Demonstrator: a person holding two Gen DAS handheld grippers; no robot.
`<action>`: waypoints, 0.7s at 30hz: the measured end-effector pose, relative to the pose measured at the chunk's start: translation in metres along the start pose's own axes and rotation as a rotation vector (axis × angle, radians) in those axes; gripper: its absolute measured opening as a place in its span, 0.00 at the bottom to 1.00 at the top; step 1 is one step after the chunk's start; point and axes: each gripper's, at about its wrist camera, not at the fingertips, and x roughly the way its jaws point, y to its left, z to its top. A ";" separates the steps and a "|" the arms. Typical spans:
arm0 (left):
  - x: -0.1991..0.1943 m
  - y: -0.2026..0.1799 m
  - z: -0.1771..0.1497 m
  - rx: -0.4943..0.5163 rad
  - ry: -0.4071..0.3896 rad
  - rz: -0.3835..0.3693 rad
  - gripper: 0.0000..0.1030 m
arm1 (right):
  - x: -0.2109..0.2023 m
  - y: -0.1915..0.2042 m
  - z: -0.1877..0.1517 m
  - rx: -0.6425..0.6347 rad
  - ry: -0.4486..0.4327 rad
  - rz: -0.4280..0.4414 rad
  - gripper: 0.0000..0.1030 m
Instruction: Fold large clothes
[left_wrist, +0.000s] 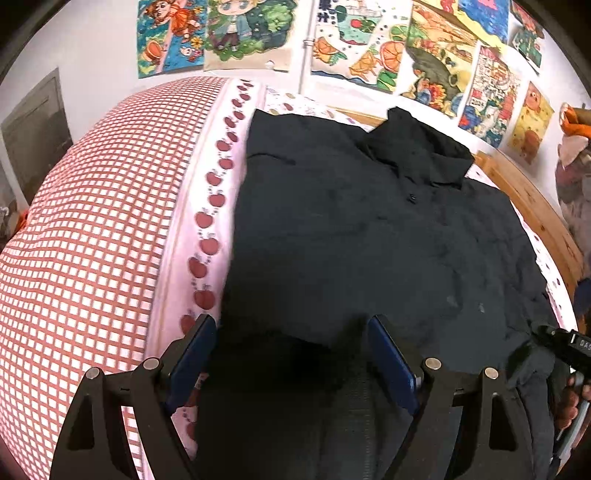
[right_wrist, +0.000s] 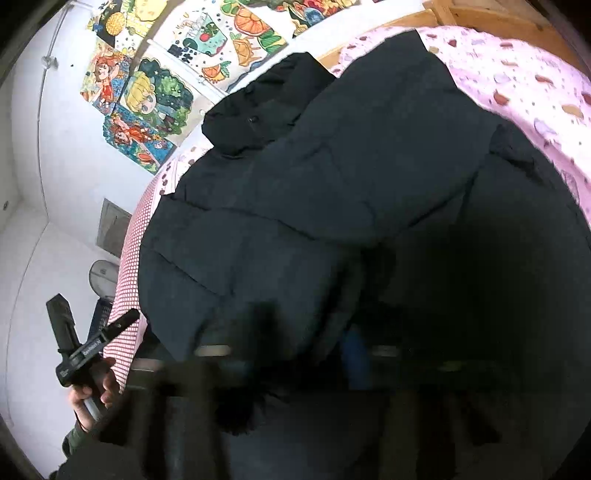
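The left gripper (left_wrist: 291, 354) hangs over the near hem of a black padded jacket (left_wrist: 369, 236), its two blue-padded fingers (left_wrist: 391, 365) spread wide apart with dark fabric lying between and beneath them; whether the pads touch the cloth cannot be told. The jacket stretches away ahead of this claw, spread front-up across the bed, its collar (left_wrist: 417, 151) at the far end toward the wall of colourful drawings (left_wrist: 373, 48). To the claw's left runs a pink sheet with a band of red apples (left_wrist: 207, 243), and beyond that a red-and-white checked quilt (left_wrist: 92, 236). Far right of the claw, a wooden bed frame (left_wrist: 532, 206) borders the mattress. At the right edge of the left wrist view, the person's hand grips the handle of the other tool. In the right wrist view the right gripper (right_wrist: 332, 354) is blurred and buried in dark fabric, so its jaws cannot be read as apart or clamped; the jacket (right_wrist: 332, 177) fills the space directly ahead of it, collar (right_wrist: 258, 107) up and to the left. Low to its left, the left hand (right_wrist: 92, 398) holds the left tool's handle beside the checked quilt (right_wrist: 129, 295).
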 end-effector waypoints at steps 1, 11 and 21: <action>-0.001 0.002 0.001 0.001 -0.008 0.008 0.81 | -0.003 0.004 0.003 -0.028 -0.008 0.002 0.08; 0.003 -0.005 0.010 0.041 -0.065 0.077 0.81 | -0.069 0.039 0.061 -0.215 -0.354 -0.242 0.04; 0.058 -0.033 0.043 0.096 -0.042 0.151 0.81 | -0.017 0.015 0.079 -0.335 -0.294 -0.518 0.04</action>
